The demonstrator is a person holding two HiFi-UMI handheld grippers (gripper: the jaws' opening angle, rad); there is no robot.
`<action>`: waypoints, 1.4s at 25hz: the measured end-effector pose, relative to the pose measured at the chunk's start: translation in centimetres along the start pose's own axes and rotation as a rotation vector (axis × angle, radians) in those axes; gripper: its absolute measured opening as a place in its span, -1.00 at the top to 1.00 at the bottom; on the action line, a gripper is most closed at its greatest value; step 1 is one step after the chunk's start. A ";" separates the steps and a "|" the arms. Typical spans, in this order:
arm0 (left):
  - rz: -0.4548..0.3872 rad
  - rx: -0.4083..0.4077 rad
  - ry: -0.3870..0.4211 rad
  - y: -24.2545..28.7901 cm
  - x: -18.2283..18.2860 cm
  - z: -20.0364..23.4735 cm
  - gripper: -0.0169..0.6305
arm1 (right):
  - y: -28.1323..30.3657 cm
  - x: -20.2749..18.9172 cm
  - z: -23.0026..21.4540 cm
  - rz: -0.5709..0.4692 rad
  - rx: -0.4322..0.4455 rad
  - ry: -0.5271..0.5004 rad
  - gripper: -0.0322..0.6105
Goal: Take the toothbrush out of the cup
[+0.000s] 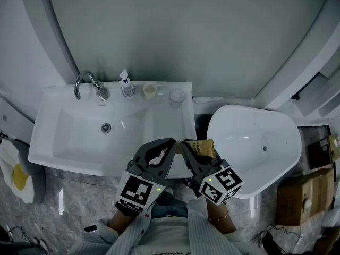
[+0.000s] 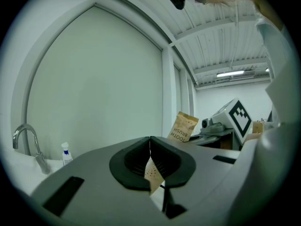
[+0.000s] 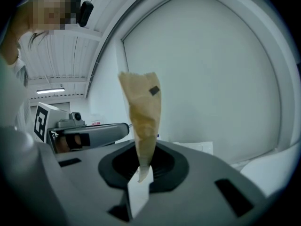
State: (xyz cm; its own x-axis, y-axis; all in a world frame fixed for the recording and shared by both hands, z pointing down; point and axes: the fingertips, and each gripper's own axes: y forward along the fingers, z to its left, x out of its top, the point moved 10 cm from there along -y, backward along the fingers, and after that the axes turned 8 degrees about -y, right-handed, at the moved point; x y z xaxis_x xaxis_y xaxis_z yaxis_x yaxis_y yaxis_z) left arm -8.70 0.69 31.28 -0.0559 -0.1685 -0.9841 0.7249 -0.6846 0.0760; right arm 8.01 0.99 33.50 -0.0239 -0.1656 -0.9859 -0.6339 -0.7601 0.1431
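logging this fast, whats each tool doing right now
left tool: shut on a small brown paper scrap
right tool: shut on the brown paper toothbrush packet

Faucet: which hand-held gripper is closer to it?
Left. The left hand-held gripper is down-right of the faucet, over the sink front; the right hand-held gripper is farther right.

Glossy white sink (image 1: 58, 137), shiny metal tap (image 1: 85, 82); matt brown paper pkt (image 3: 141, 117)
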 end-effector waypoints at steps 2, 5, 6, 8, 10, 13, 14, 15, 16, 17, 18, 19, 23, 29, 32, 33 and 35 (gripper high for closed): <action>0.000 -0.003 -0.003 0.2 0.1 0.3 0.90 | 0.2 0.2 -0.2 0.001 -0.001 -0.002 0.78; 0.002 -0.007 -0.012 0.4 0.3 0.6 0.90 | 0.5 0.4 -0.5 0.001 -0.005 -0.005 0.78; 0.001 -0.007 -0.009 0.5 0.3 0.7 0.90 | 0.6 0.5 -0.5 0.001 -0.004 -0.005 0.78; 0.000 -0.009 -0.004 0.6 0.3 0.9 0.90 | 0.8 0.5 -0.6 0.000 -0.004 -0.003 0.78; 0.000 -0.011 -0.006 0.8 0.5 1.0 0.90 | 0.9 0.5 -0.8 0.002 -0.002 -0.004 0.78; -0.001 -0.010 0.000 1.2 0.4 1.1 0.90 | 1.1 0.5 -1.1 0.008 -0.003 -0.011 0.78; 0.000 -0.010 0.000 1.3 0.4 1.1 0.90 | 1.2 0.5 -1.3 0.011 -0.005 -0.013 0.78; 0.001 -0.011 0.000 1.5 0.4 1.2 0.90 | 1.2 0.5 -1.4 0.013 -0.006 -0.014 0.78; 0.002 -0.011 -0.002 1.6 0.4 1.2 0.90 | 1.3 0.5 -1.6 0.014 -0.007 -0.015 0.78; 0.002 -0.011 -0.006 1.7 0.4 1.2 0.90 | 1.3 0.5 -1.7 0.014 -0.007 -0.016 0.78; 0.003 -0.011 -0.010 1.8 0.4 1.2 0.90 | 1.3 0.6 -1.9 0.013 -0.007 -0.017 0.78; 0.003 -0.012 -0.010 1.9 0.4 1.1 0.90 | 1.3 0.6 -2.0 0.013 -0.005 -0.018 0.78; 0.012 -0.022 0.006 2.4 0.2 0.8 0.90 | 1.2 0.9 -2.5 0.010 -0.004 -0.016 0.78; 0.037 -0.065 0.029 2.8 0.0 0.4 0.90 | 1.4 0.7 -2.8 0.006 0.002 -0.012 0.78; 0.043 -0.077 0.031 2.9 -0.1 0.4 0.90 | 1.2 0.8 -3.0 0.007 0.003 -0.017 0.78; 0.042 -0.080 0.033 2.9 -0.1 0.5 0.90 | 1.1 0.9 -3.1 0.006 0.003 -0.020 0.78; 0.038 -0.087 0.041 2.9 0.2 0.8 0.90 | 1.1 1.1 -3.2 0.001 0.004 -0.022 0.78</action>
State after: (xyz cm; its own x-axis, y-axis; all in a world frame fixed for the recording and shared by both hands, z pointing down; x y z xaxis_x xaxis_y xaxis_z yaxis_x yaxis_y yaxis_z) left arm -7.10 -1.87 31.46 -0.0001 -0.1629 -0.9866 0.7828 -0.6140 0.1012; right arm 9.75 -2.05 32.85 -0.0413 -0.1521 -0.9875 -0.6367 -0.7577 0.1434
